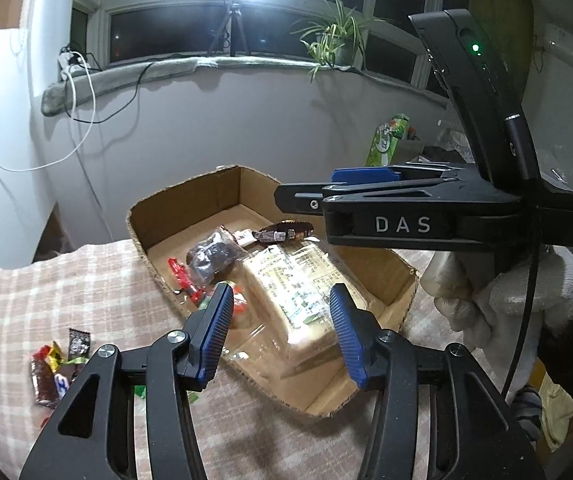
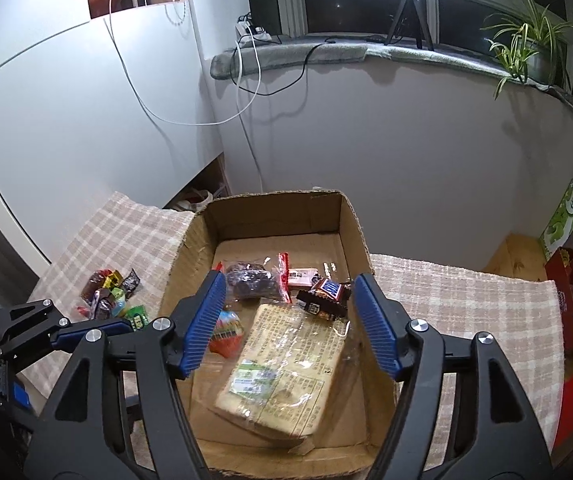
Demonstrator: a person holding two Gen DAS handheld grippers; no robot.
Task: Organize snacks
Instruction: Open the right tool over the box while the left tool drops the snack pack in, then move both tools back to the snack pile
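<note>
Take the cardboard box (image 2: 274, 216) as your landmark — it sits open on the checked cloth (image 2: 466, 292), and both of your grippers hang above it.

Your right gripper (image 2: 286, 320) hovers over the box's near half with its blue pads spread wide and nothing between them. Seen from your left wrist, it (image 1: 302, 200) reaches across above the box's far right side, held in your white-gloved hand (image 1: 498, 292).

Your left gripper (image 1: 282, 336) is also wide open and empty, poised over the box's near edge.

Inside the box, the large clear-wrapped pack of crackers (image 2: 282, 372) lies flat along the middle toward the near wall. Just beyond it, near the box's centre, rests a dark chocolate bar (image 2: 324, 294), touching the pack's far end. To the left of that lies a clear bag of dark pieces (image 2: 250, 280) with a red-edged wrapper (image 2: 283, 276) beside it, and a red and orange sweet packet (image 2: 226, 334) sits against the pack's left side.

Outside the box, to its left on the cloth, a small heap of wrapped candies (image 2: 112, 294) waits — well apart from both grippers.
</note>
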